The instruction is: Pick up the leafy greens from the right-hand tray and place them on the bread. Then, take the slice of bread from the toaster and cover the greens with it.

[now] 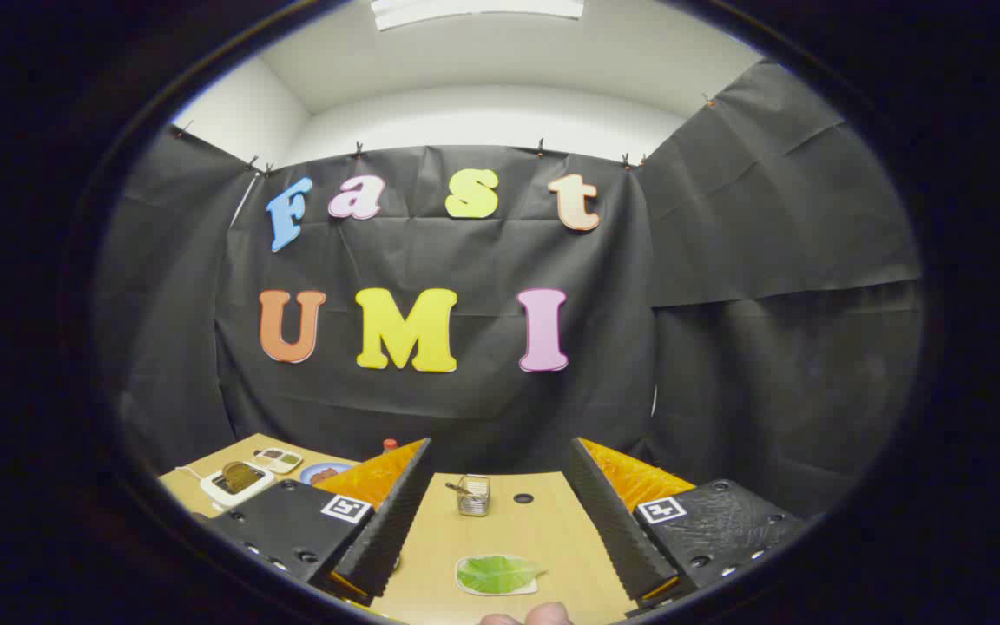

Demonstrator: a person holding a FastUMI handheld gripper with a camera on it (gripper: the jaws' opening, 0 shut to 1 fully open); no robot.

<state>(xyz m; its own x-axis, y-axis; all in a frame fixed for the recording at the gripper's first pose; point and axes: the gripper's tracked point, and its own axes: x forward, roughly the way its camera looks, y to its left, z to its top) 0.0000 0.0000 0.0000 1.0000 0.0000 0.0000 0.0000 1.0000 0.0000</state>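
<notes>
My gripper (500,460) is open, its two black ribbed fingers (387,521) spread wide above the wooden table (543,529). Between the fingers, low and close, a green leaf (497,574) lies flat on a small white tray (468,584). Off to the left beyond the left finger stands a white toaster (235,482) with a slice of bread (242,475) sticking out of it. Beside it a blue plate (324,473) holds something brown, which I cannot make out clearly. Nothing is held between the fingers.
A small wire basket (473,495) stands on the table ahead between the fingers, with a round hole (523,499) in the tabletop next to it. A white tray with several compartments (278,459) and a red-capped bottle (390,445) sit at the back left. A person's fingertips (526,616) show below the leaf.
</notes>
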